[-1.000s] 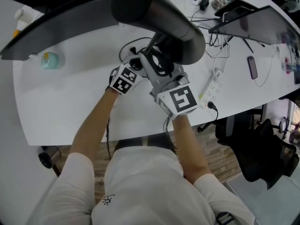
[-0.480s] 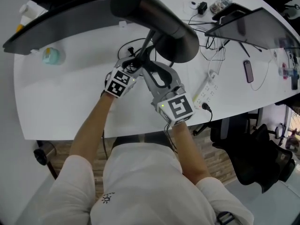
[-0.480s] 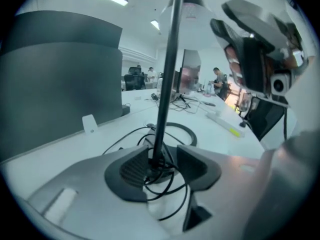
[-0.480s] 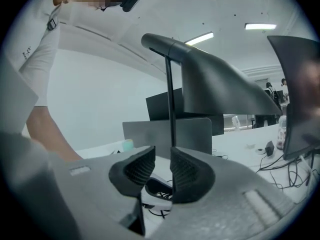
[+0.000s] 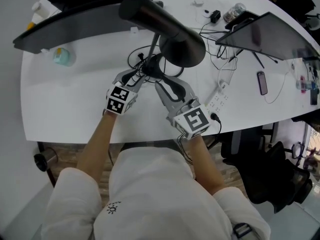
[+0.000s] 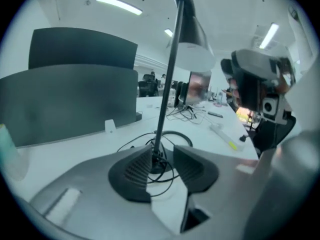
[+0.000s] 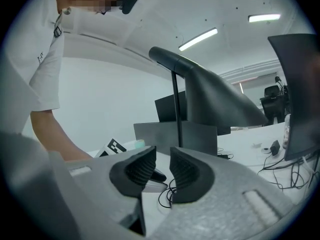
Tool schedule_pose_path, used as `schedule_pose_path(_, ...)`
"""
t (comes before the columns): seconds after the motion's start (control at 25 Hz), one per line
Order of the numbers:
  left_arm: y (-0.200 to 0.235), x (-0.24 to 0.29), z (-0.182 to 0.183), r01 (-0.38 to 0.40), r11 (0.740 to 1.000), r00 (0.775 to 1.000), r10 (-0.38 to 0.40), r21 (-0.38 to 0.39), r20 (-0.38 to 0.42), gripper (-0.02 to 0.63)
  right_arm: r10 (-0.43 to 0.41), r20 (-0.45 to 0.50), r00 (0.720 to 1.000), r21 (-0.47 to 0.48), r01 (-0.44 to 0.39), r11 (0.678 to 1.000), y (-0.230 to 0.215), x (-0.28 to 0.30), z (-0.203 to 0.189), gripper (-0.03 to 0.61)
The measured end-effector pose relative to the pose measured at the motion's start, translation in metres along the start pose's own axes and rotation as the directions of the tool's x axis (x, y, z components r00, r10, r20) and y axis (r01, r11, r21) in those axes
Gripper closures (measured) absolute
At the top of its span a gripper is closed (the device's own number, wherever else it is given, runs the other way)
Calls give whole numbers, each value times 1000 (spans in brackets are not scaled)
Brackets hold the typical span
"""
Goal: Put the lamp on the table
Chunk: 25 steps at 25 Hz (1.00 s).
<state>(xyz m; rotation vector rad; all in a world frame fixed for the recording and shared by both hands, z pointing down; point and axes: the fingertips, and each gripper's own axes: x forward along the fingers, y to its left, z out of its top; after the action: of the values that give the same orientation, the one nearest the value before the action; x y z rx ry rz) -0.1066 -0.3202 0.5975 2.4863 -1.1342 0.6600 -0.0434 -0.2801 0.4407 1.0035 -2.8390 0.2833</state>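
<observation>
Lamp point(image 5: 172, 34) stands upright on the white table point(image 5: 75, 99), base ringed by its loose black cable point(image 5: 135, 54), shade overhanging both tools. Left claw point(image 6: 161, 156) is spread and closing; the lamp pole point(image 6: 167, 84) rises from the foot seen in the gap just past the tips, pads not pressing on it. Right claw point(image 7: 163, 156) is narrowly spread, nothing pinched, pointing at the lamp base from the other side. In the head view both claws sit low on the table, close together by the base. Power strip point(image 5: 220, 96) lies to the right, phone point(image 5: 262, 82) further right, teal bottle point(image 5: 63, 56) far left.
</observation>
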Motion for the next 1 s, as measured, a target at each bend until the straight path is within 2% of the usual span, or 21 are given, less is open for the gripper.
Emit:
schedule_pose_path(0.16,-13,-28,21,-32,999,998,34,-34,52,510,29,11,1000,-15,-29,999,3,-13,9,499)
schedule_pose_path(0.24,-21,-40,31,-38,999,996,41,-37,77,528,33,15,999,-13,-33,999,4,-19,13,538)
schedule_pose_path(0.56,-49,-78,65,-58,998,986,63,-37,155,552,74,41,996,4,-74,997,6,-41,30,541)
schedule_pose_path(0.76,-60,-93,86,-67,997,978,71,-27,194,570,82,64,995,-7,-82,997,4,-55,46,546)
schedule_pose_path(1.0,-81,-107,117,-46,999,968,41,16,248,581,99,61,993,-43,-97,994,2,-75,62,548)
